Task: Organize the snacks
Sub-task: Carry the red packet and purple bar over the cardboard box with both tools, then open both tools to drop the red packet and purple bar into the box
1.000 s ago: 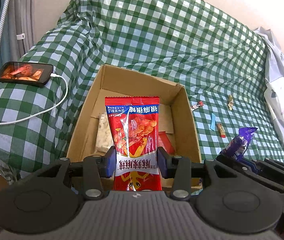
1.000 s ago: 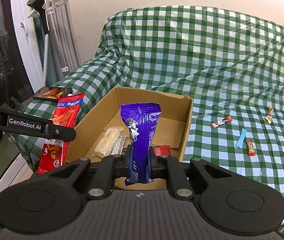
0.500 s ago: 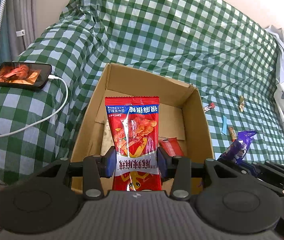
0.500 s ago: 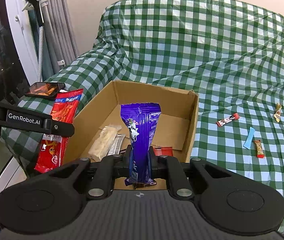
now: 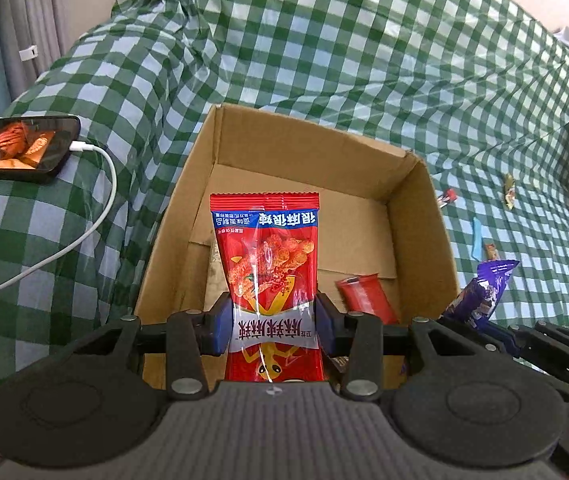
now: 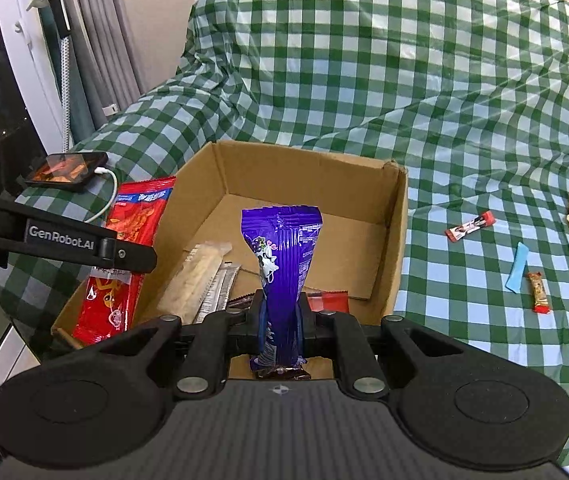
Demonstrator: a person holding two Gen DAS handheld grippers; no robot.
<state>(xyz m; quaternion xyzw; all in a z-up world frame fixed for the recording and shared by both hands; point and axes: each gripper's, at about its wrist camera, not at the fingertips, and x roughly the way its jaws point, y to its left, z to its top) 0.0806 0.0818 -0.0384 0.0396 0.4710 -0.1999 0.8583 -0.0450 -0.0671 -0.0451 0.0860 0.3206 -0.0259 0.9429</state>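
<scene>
Over the last second both grippers have closed in on the box (image 5: 420, 216), which now fills more of the centre of each view, its near rim sliding under the fingers. The left gripper (image 5: 270, 326) pinches the red packet (image 5: 270, 264) across its lower third, long axis upright and running away from the camera, directly over the box's left half. The right gripper (image 6: 280, 322) squeezes the purple packet (image 6: 282, 256) the same way, upright, over the near middle of the box (image 6: 398, 240). Both packets hang above the opening, so the coming move looks like a plain drop. Inside already lie a pale bar (image 6: 196, 276) at left and a small red pack (image 5: 366, 300) at lower right. 4 small snacks (image 6: 470, 226) are scattered on the checked cloth (image 6: 404, 80) at right, and a phone (image 5: 20, 148) sits at left.
</scene>
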